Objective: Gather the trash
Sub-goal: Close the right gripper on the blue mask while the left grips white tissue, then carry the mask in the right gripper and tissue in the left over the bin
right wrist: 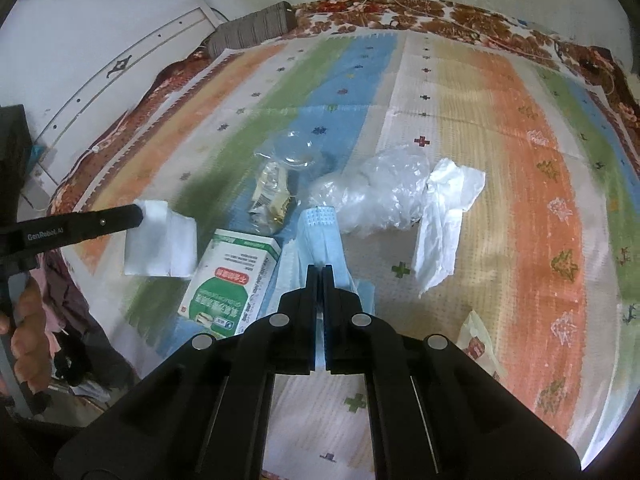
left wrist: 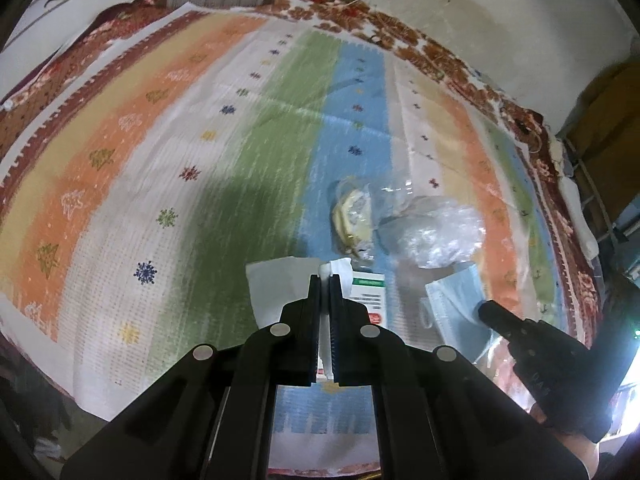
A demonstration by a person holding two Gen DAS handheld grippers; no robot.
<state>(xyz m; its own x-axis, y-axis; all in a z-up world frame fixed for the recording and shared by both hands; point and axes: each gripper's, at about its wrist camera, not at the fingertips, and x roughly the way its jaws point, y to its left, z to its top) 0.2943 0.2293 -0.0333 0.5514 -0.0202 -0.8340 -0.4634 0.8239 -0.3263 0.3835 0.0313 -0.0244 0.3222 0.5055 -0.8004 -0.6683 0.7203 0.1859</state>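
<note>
Two grippers are clamped: the left gripper [left wrist: 325, 280] on a white tissue [right wrist: 160, 240], the right gripper [right wrist: 319, 270] on a blue face mask [right wrist: 322, 236]. Its long axis points away. A green-and-white box [right wrist: 230, 280], snack wrapper [right wrist: 272, 196] and clear plastic bag [right wrist: 376, 196] crowd around.

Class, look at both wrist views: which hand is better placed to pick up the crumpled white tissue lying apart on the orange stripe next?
Neither is free: the left tongs grip a folded white napkin, the right tongs a blue face mask. Once emptied, probably the right: the crumpled white tissue lies on its side.

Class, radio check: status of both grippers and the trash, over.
Left gripper shut on white tissue. Right gripper shut on blue mask. Box, plastic bag remain. Nothing blocking.
</note>
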